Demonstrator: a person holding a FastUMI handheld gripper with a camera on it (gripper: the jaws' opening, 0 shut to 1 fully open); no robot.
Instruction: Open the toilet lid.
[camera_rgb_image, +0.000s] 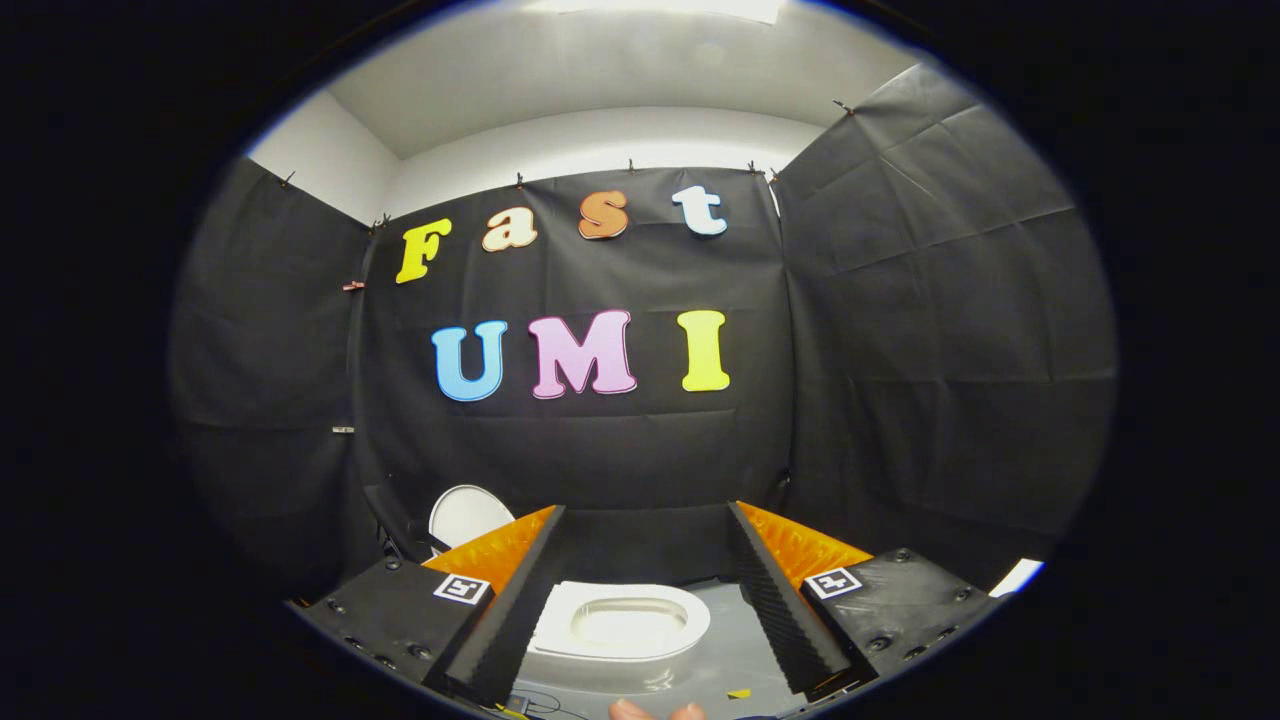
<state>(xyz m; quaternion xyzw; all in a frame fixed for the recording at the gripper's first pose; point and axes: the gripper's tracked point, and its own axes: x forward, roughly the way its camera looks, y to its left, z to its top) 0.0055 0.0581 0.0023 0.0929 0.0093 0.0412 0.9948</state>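
We hold the gripper (640, 590) above a small white ceramic toilet (620, 625), looking down and forward along its two fingers (510, 610). The fingers stand wide apart, clamped on nothing, and the toilet sits between them, lower than their tips. Its oval seat ring faces up at us with the pale bowl opening plainly showing in the middle. We cannot tell for certain where the toilet lid is: a round white disc (468, 515) stands upright beyond the left finger, back against the black cloth wall (600, 450), and it may be the lid or some other thing. The toilet rests on a smooth grey floor (725, 650) that runs back to the foot of the cloth wall. A small yellow scrap (738, 693) lies on the floor just beside the inner edge of the right finger. Two fingertips of a person's hand (655, 711) show below the toilet, nearest to us.
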